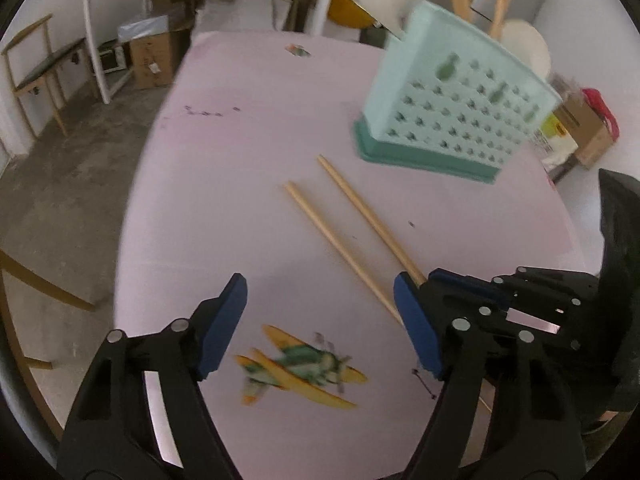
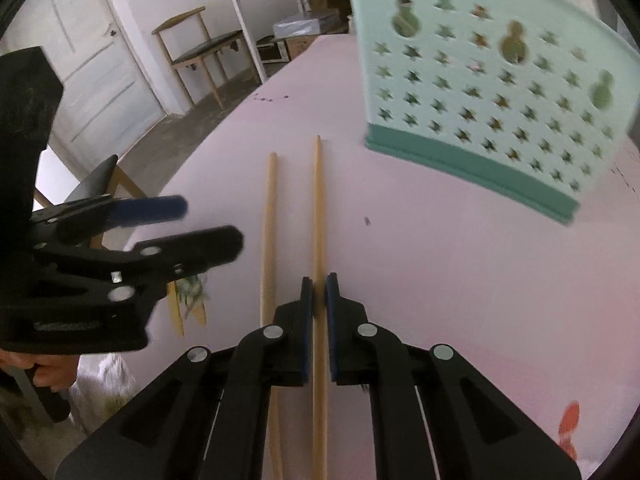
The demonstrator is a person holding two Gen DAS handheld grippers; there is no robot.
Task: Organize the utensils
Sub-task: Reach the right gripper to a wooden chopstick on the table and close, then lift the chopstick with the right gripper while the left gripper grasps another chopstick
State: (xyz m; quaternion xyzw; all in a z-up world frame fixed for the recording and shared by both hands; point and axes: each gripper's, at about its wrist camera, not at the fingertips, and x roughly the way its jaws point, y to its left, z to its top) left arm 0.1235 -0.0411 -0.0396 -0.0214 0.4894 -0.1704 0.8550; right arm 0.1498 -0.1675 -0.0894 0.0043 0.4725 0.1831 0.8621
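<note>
Chopsticks: two (image 2: pixel 270 216) (image 2: pixel 318 200); right tool (image 2: pixel 319 286) grips one; holder (image 2: pixel 480 92) single.

Two wooden chopsticks (image 2: pixel 269 240) lie side by side, mid-frame; a perforated mint holder (image 2: pixel 492 92) stands upright, upper right.

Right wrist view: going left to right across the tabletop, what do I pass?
Left gripper → loose chopstick → chopstick clamped between the right gripper fingers → small dark speck → mint utensil holder.
</note>
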